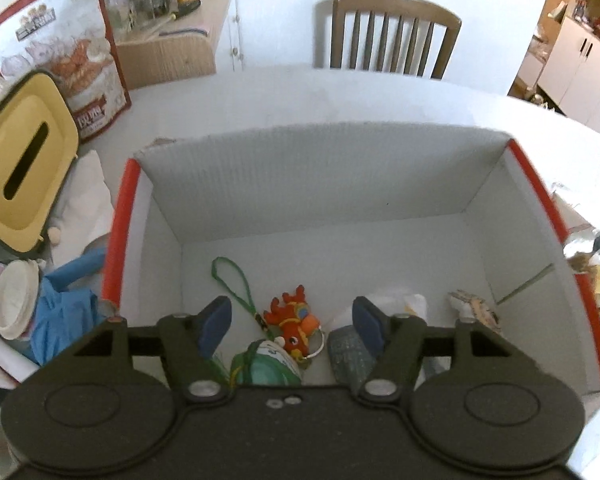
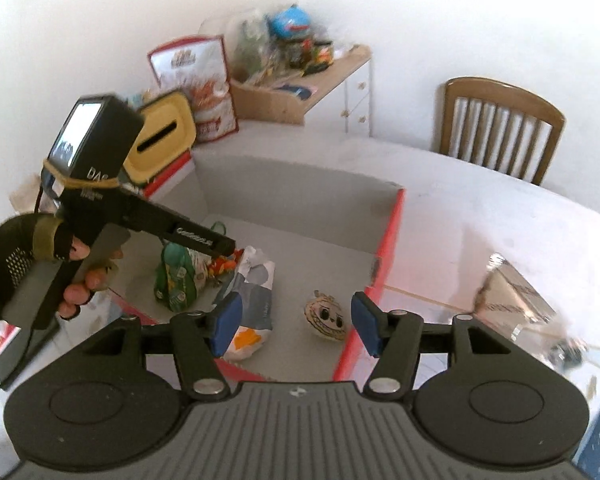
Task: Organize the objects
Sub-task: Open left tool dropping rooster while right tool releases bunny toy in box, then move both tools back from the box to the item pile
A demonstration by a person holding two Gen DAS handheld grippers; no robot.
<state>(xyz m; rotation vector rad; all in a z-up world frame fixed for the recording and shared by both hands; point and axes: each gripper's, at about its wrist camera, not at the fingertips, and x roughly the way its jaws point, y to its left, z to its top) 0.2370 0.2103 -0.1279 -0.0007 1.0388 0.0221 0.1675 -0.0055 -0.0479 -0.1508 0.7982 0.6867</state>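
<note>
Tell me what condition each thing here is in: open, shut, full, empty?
Left tongs: open, holding nothing, over the box.
Right tongs: open, holding nothing.
Box: open on top, a few small things on its floor, mostly bare.
Dragon charm: lying in the box.
Green pouch: lying in the box.
Round charm: lying apart from the others.
Tissue box: lid on.

Left hand-held gripper point(image 1: 291, 326), lower centre of the left wrist view: blue pads point(image 1: 215, 326) spread wide, nothing between them. Right hand-held gripper point(image 2: 296, 326), lower centre of the right wrist view: likewise spread and empty. Gloved left hand point(image 2: 66, 264), at left edge, wrapped around handle, bare fingertips showing.
</note>
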